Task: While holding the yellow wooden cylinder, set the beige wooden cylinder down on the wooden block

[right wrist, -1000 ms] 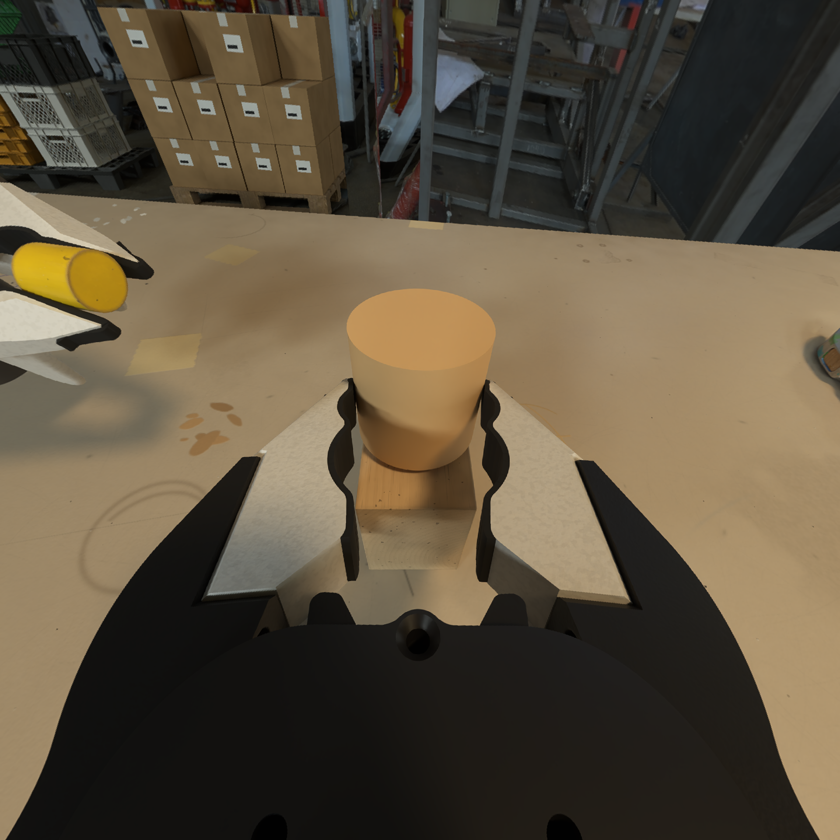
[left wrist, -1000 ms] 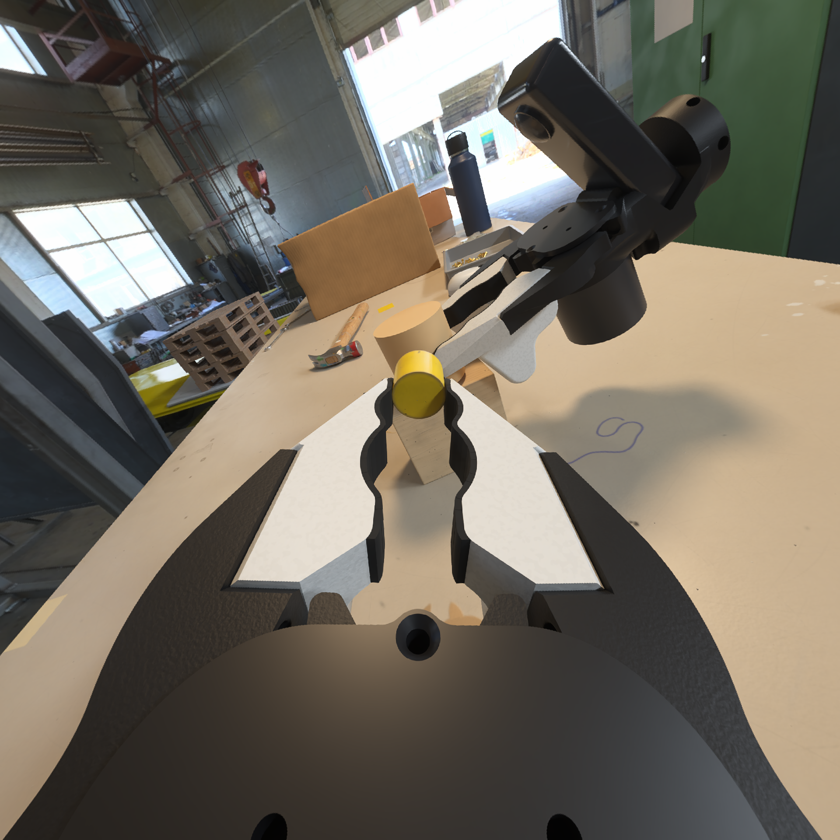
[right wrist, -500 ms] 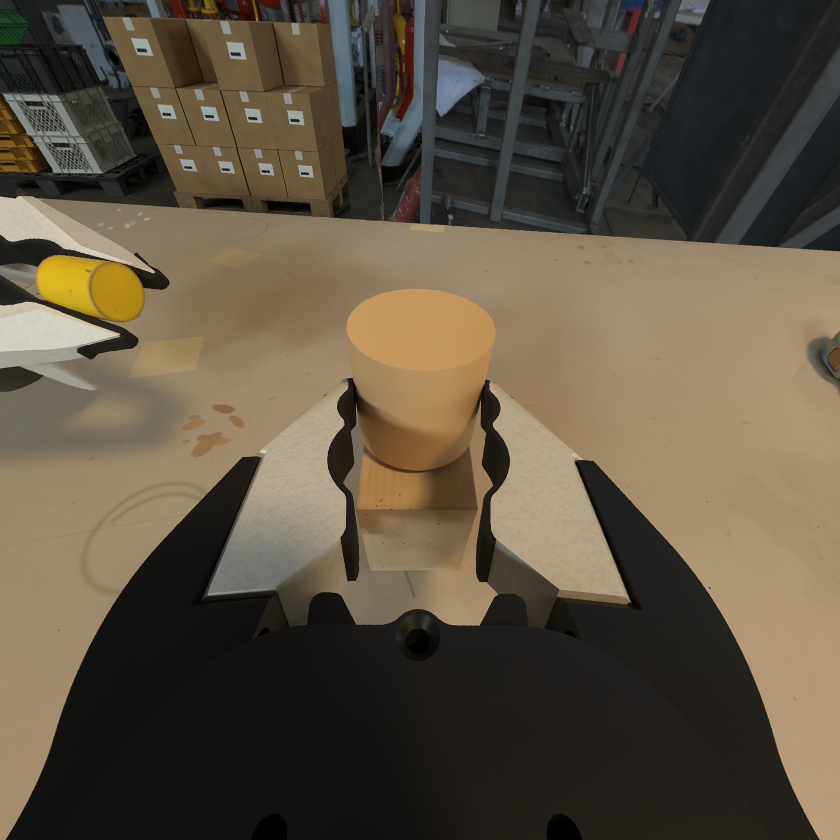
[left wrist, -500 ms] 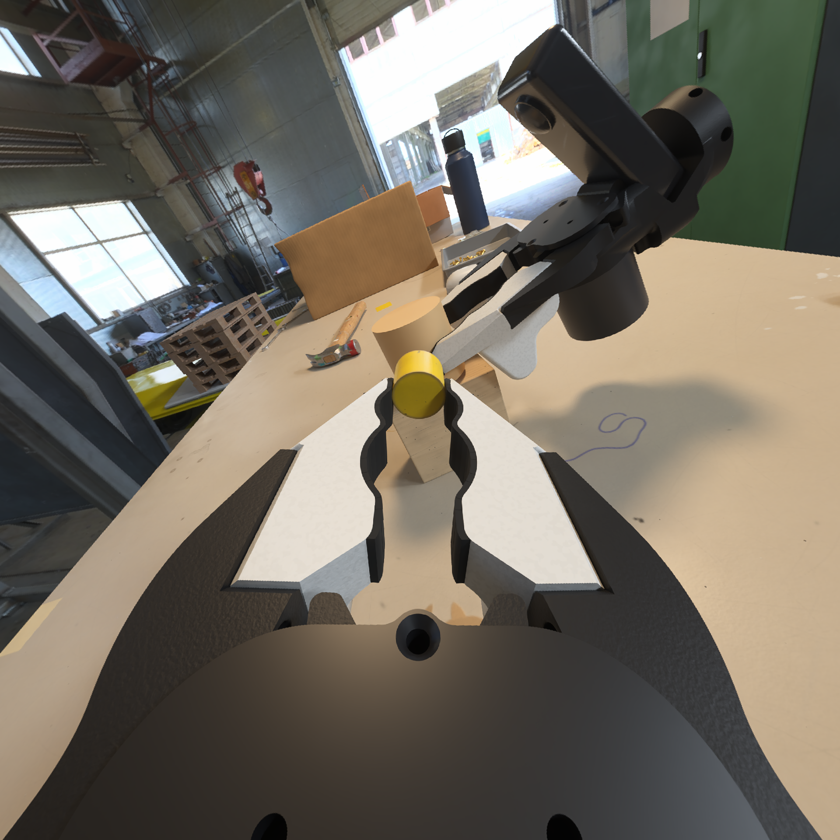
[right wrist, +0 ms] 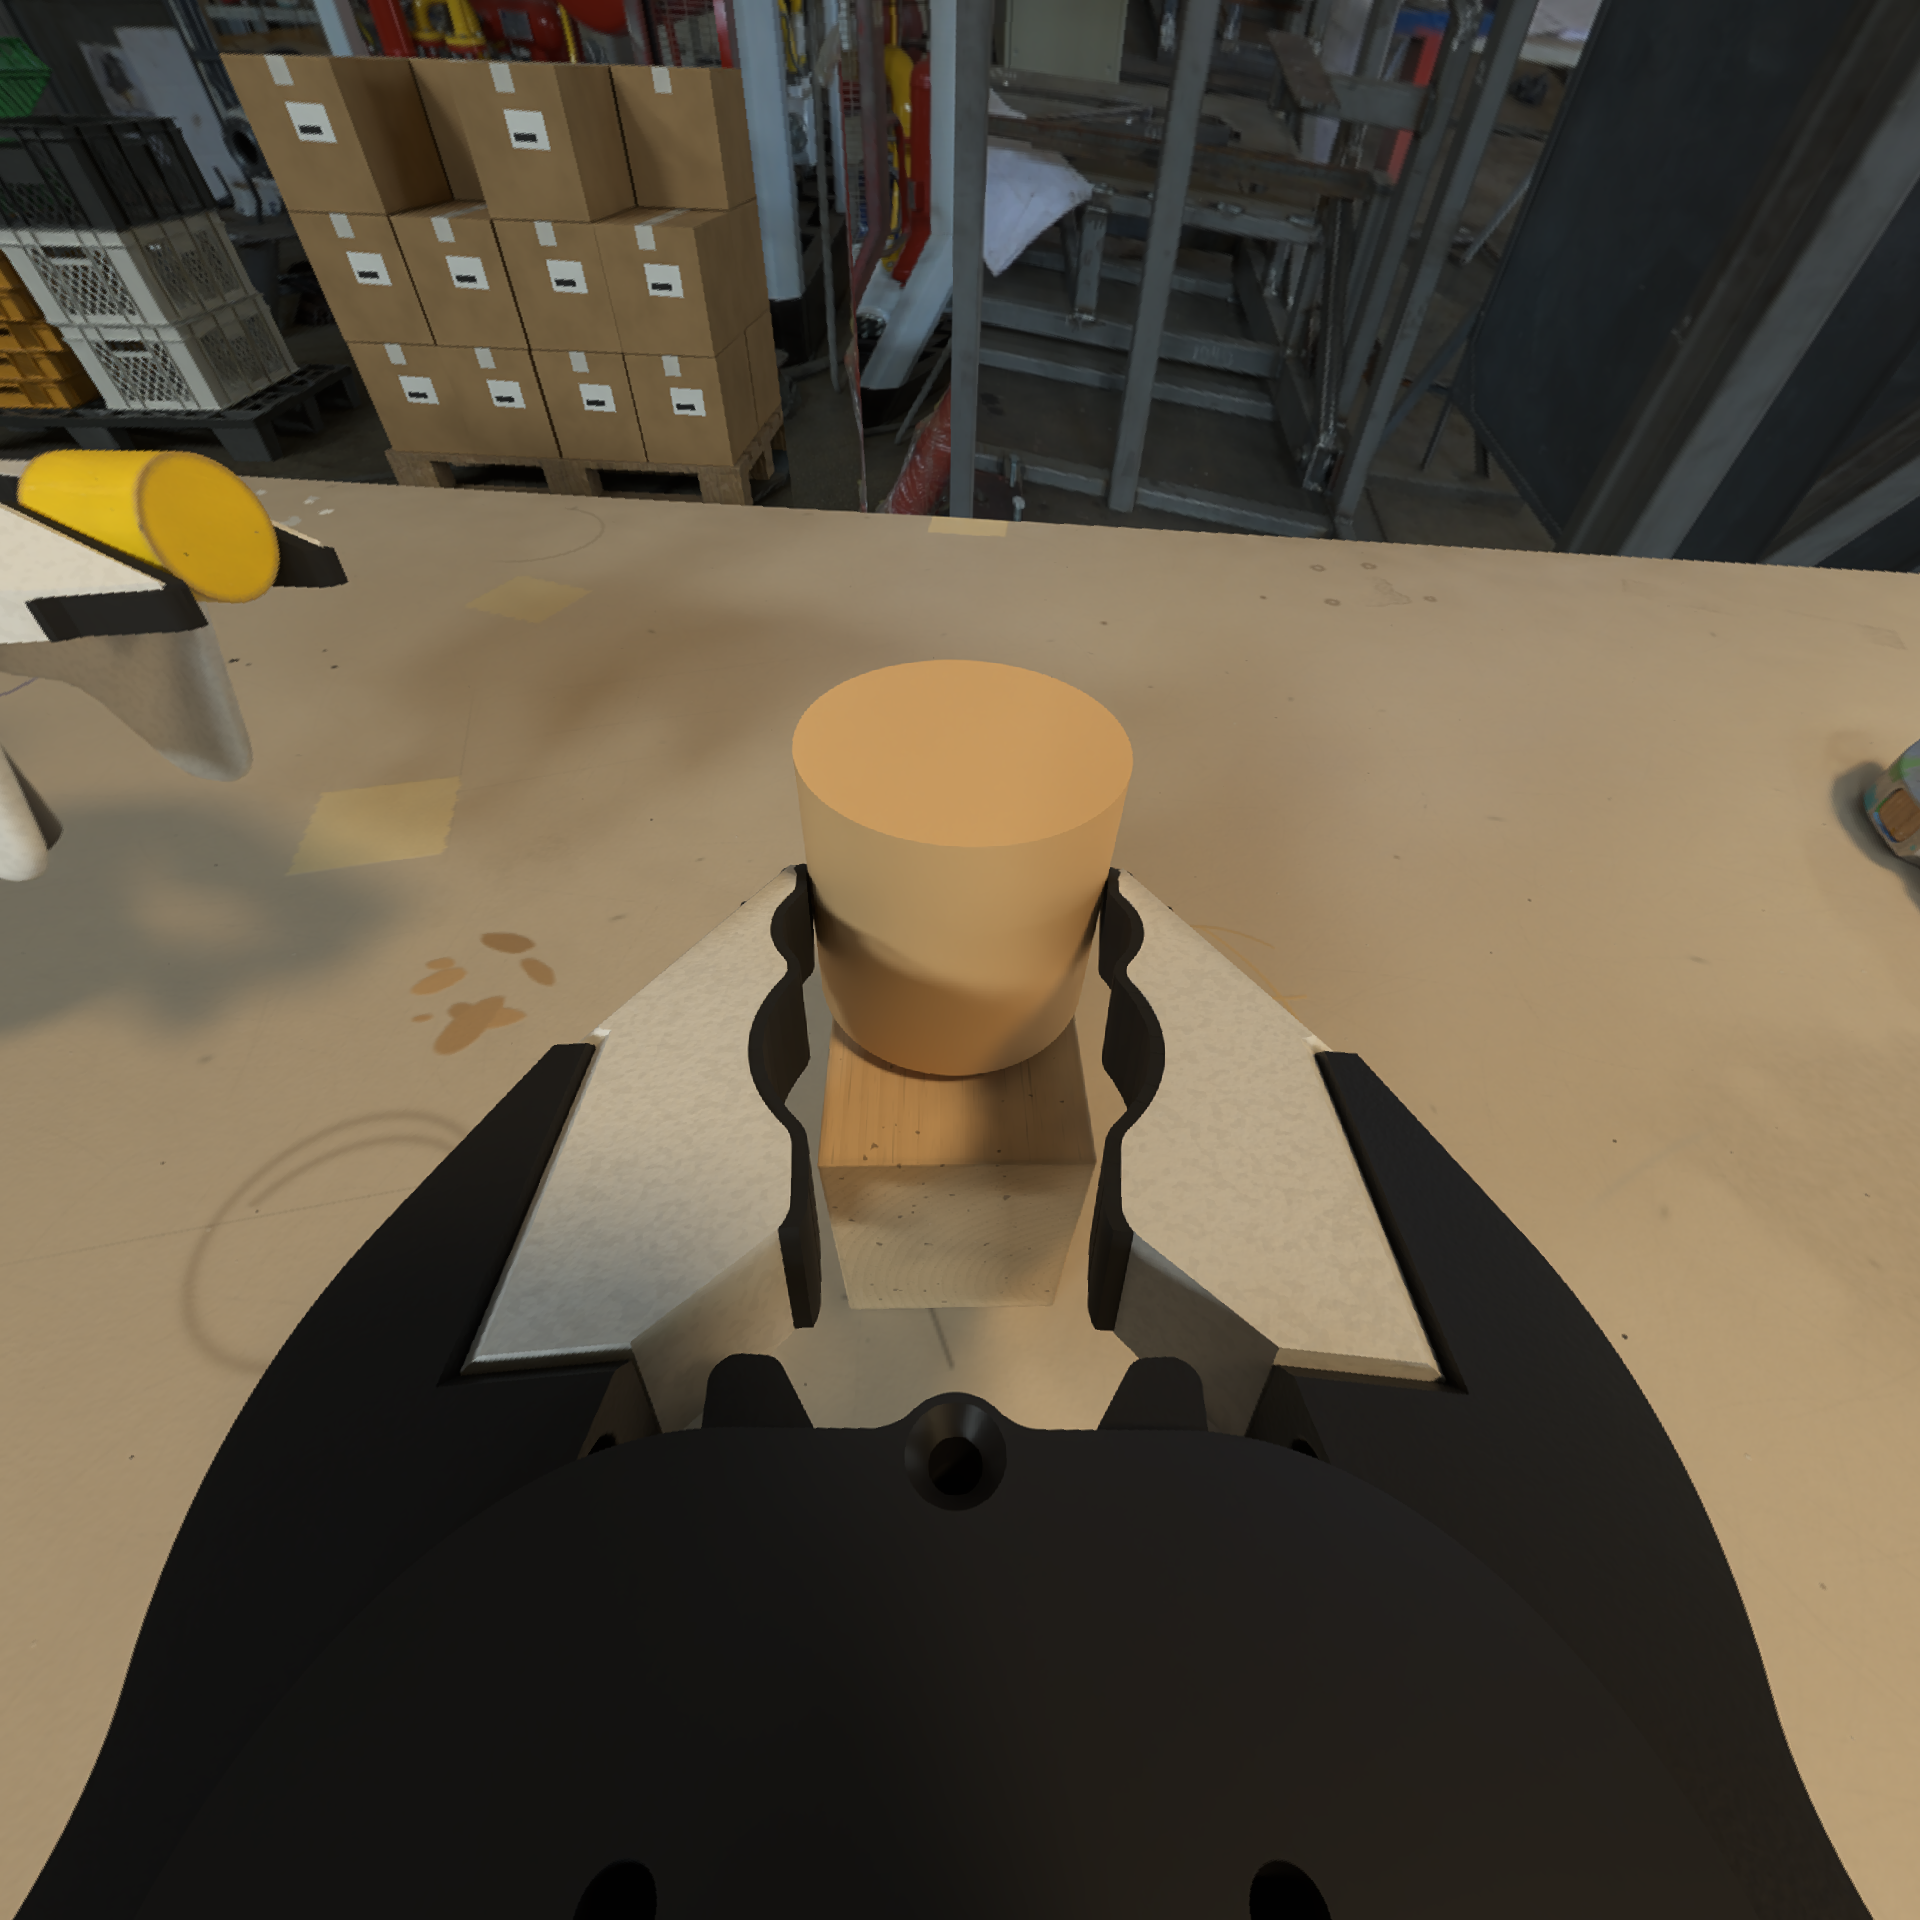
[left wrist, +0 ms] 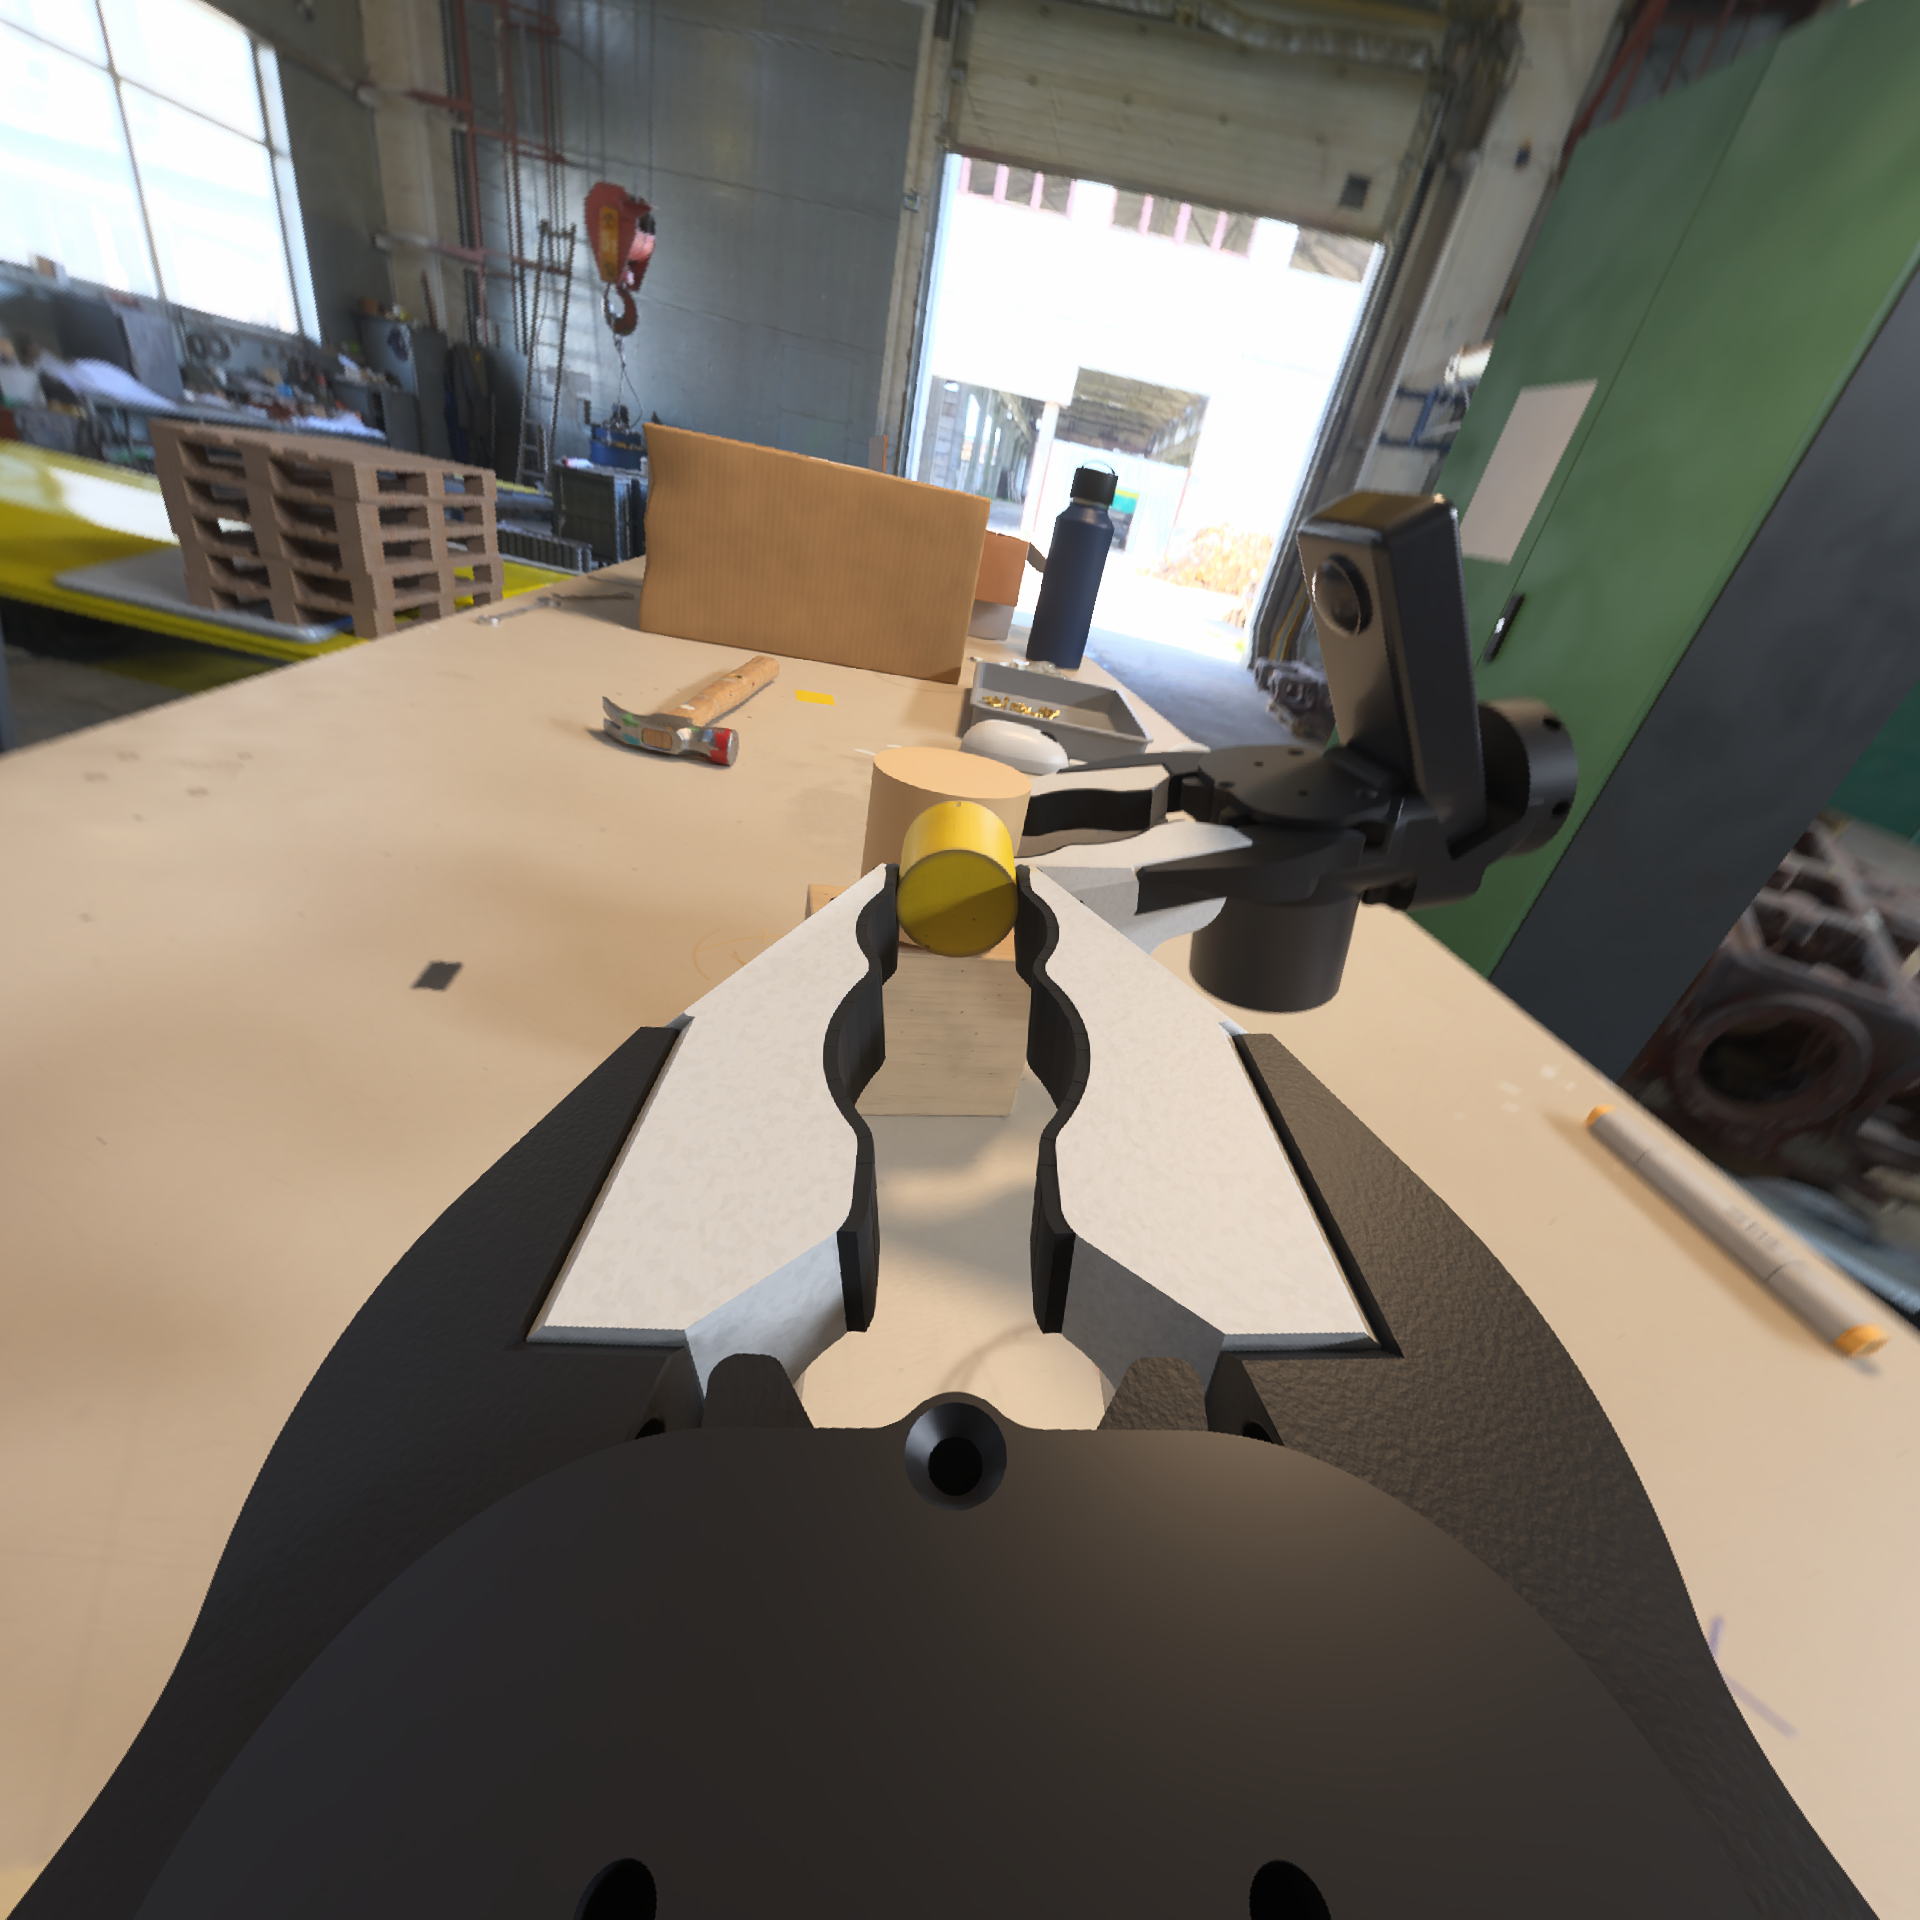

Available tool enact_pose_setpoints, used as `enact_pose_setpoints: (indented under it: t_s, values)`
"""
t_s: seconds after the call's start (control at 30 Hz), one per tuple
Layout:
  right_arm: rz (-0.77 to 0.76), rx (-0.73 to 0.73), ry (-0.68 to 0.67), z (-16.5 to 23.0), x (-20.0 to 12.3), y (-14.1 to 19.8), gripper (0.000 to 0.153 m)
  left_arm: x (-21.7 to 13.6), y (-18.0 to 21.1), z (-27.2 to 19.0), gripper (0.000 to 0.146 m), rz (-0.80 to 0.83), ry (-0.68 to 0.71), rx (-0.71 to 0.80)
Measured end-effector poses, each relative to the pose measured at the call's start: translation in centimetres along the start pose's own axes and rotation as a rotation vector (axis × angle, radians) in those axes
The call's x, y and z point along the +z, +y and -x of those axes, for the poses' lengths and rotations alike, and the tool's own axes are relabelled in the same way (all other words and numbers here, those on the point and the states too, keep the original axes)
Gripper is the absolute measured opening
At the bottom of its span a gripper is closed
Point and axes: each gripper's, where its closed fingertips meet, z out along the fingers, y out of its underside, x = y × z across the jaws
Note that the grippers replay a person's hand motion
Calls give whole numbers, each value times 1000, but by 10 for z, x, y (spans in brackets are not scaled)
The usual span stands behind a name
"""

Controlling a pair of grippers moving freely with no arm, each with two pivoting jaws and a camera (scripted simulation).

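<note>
**Two cylinders gripped, one over the block**

My left gripper [left wrist: 956, 899] is clenched on the yellow wooden cylinder [left wrist: 956, 888], which lies sideways between the fingertips, its flat end facing my camera. My right gripper [right wrist: 956, 914] grasps the beige wooden cylinder [right wrist: 961, 862] upright, directly over the wooden block [right wrist: 951, 1195] on the table [right wrist: 1455, 831]; I cannot tell whether its base touches the block's top.

Only my left wrist view shows a hammer [left wrist: 686, 717], a dark bottle [left wrist: 1075, 566], a cardboard sheet [left wrist: 810, 551], a grey tray [left wrist: 1060, 707] and a marker [left wrist: 1730, 1231]. Only my right wrist view shows the block's top face, brown stains [right wrist: 478, 987] on the table, and stacked cartons [right wrist: 540, 260] beyond it.
</note>
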Motion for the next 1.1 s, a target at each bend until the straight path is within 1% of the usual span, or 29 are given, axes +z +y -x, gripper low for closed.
enact_pose_setpoints:
  t_s: [0.1, 0.23, 0.33, 0.53, 0.87, 1.1]
  values:
    - [-1, 14, 7, 0, 0, 0, 55, 0, -1, 1, 21, -22, 4, -118]
    - [-34, -16, 28, 1, -3, -5, 76, 0, 1, 1, 21, -41, 13, -212]
    - [-79, -3, 15, 3, -10, -13, 81, -1, 0, 0, 21, -51, 20, -234]
    - [-98, -4, 17, 3, -14, -19, 81, -2, -1, -8, 21, -43, 42, -225]
    - [-109, -14, 19, 6, -16, -22, 78, -6, 0, -11, 21, -30, 35, -207]
    - [-114, -37, 26, 7, -17, -24, 77, -9, -1, -12, 21, -19, 28, -167]
